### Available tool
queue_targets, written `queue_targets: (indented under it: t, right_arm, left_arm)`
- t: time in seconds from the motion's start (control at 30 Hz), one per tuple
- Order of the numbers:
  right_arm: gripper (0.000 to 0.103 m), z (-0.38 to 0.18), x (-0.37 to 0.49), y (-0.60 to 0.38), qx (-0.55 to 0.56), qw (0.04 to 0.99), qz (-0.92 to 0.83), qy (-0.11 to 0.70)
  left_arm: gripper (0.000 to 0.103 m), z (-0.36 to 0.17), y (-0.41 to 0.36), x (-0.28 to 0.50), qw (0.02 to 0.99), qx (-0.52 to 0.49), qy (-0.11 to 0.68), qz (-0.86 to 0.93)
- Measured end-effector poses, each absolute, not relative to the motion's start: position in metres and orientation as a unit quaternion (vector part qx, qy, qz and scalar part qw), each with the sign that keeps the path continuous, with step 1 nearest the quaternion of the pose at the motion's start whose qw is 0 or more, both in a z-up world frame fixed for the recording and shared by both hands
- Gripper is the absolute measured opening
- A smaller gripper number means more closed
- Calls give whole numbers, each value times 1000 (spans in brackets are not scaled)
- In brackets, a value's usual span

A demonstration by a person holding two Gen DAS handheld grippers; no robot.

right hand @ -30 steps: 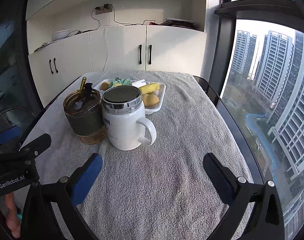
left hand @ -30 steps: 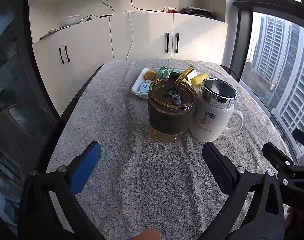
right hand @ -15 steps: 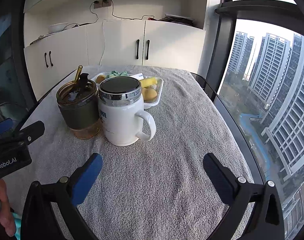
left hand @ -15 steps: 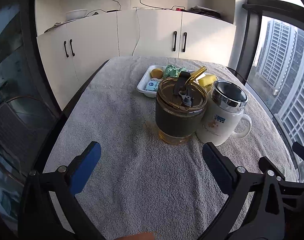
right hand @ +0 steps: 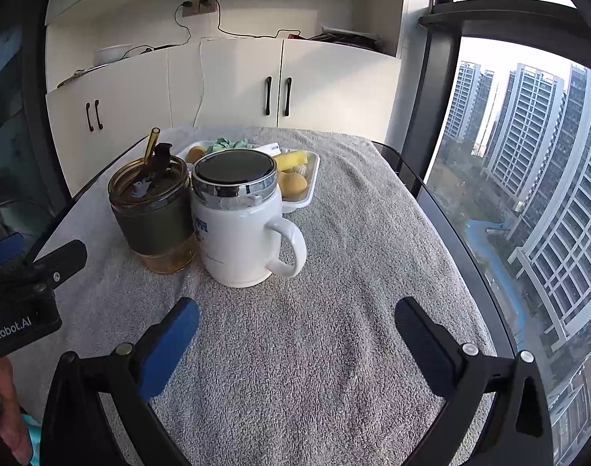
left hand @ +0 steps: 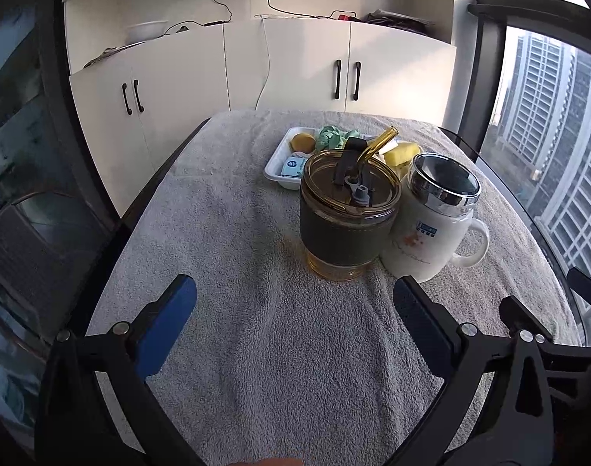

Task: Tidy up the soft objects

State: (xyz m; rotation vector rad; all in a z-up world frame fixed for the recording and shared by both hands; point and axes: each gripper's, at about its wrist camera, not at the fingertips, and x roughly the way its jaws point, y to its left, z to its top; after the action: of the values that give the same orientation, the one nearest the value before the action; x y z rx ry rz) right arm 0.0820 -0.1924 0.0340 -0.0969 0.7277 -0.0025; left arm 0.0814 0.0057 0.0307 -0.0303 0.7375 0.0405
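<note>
A white tray [left hand: 274,173] [right hand: 314,178] at the far middle of the towel-covered table holds soft items: a crumpled green piece [left hand: 330,138] [right hand: 227,143], yellow pieces [left hand: 402,153] [right hand: 291,159], small orange-brown rounds [left hand: 303,141] [right hand: 293,184] and a small blue-and-white packet [left hand: 293,165]. My left gripper [left hand: 295,310] is open above the near towel, nothing between its fingers. My right gripper [right hand: 297,320] is open too, empty, to the right of the left one. Both stay well short of the tray.
An amber glass jar with a dark sleeve and straw [left hand: 349,213] [right hand: 153,213] and a white lidded mug [left hand: 437,217] [right hand: 241,225] stand in front of the tray, partly hiding it. The grey towel [left hand: 237,233] covers the table. White cabinets [left hand: 295,70] stand behind; a window is at right.
Both grippers have drifted slightly, so the jar, mug and tray shifted a little in view. Both stay open and empty; nothing on the table moved.
</note>
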Motion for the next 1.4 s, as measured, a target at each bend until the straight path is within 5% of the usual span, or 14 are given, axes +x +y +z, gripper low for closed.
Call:
queue_targets:
  t: [1.4]
  right_arm:
    - [103, 29, 91, -194, -36, 935, -12, 352]
  left_arm:
    - [103, 26, 2, 84, 929, -12, 368, 23]
